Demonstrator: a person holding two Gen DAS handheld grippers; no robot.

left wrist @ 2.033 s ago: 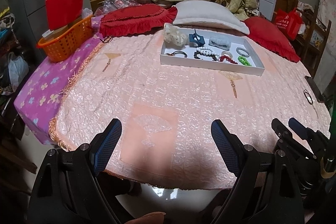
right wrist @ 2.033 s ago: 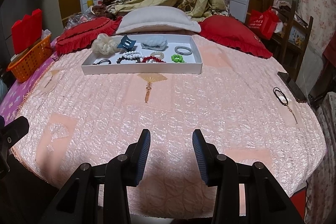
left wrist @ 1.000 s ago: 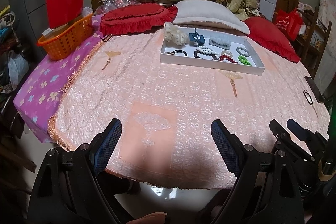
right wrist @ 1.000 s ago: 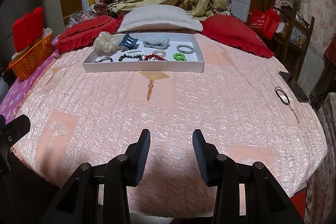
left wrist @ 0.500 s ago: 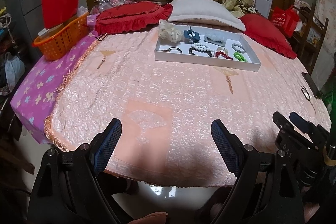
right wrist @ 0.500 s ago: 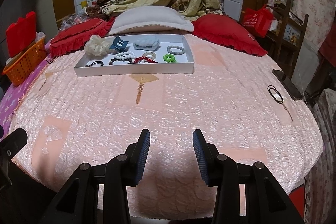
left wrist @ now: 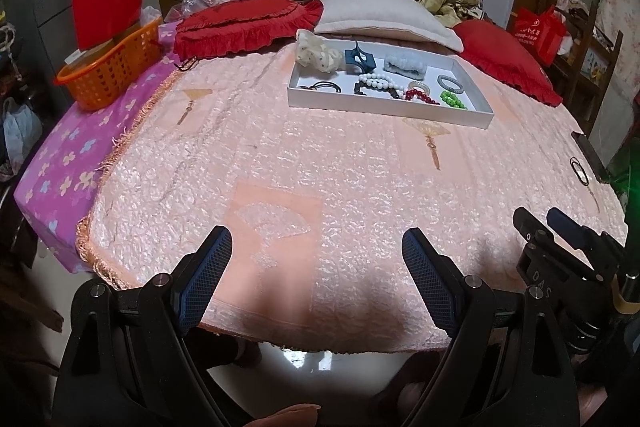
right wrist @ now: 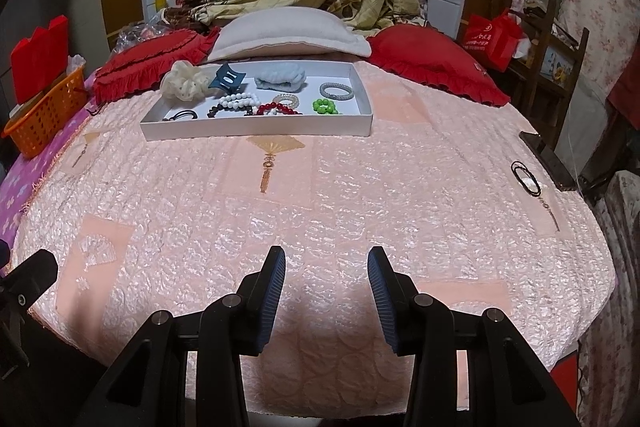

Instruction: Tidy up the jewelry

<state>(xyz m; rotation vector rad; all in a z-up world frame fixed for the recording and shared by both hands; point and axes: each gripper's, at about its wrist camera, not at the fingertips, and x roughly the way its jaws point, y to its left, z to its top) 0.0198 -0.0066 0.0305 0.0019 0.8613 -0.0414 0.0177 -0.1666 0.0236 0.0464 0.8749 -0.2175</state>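
A white tray [right wrist: 256, 129] lies far back on the pink bedspread; in the left wrist view the tray [left wrist: 384, 109] sits right of centre. In it are a cream scrunchie [right wrist: 185, 83], a blue claw clip [right wrist: 227, 79], a pale blue scrunchie [right wrist: 281, 78], white beads [right wrist: 238, 101], red beads [right wrist: 276, 109], green beads [right wrist: 324, 105] and black hair ties [right wrist: 182, 115]. A black hair tie [right wrist: 526, 177] lies alone near the bed's right edge. My left gripper [left wrist: 316, 245] hangs wide open over the near edge. My right gripper [right wrist: 327, 261] is open and empty, its jaws narrower.
An orange basket [left wrist: 108, 71] holding a red bag stands at the left on a purple sheet. Red cushions [right wrist: 432, 65] and a white pillow [right wrist: 288, 35] line the back, under a floral blanket. A dark phone [right wrist: 550, 161] lies at the right edge. A wooden chair [right wrist: 560, 47] stands beyond.
Both views have drifted slightly, so the tray sits a little differently in frame. Neither gripper's jaws have visibly moved, and nothing has been picked up.
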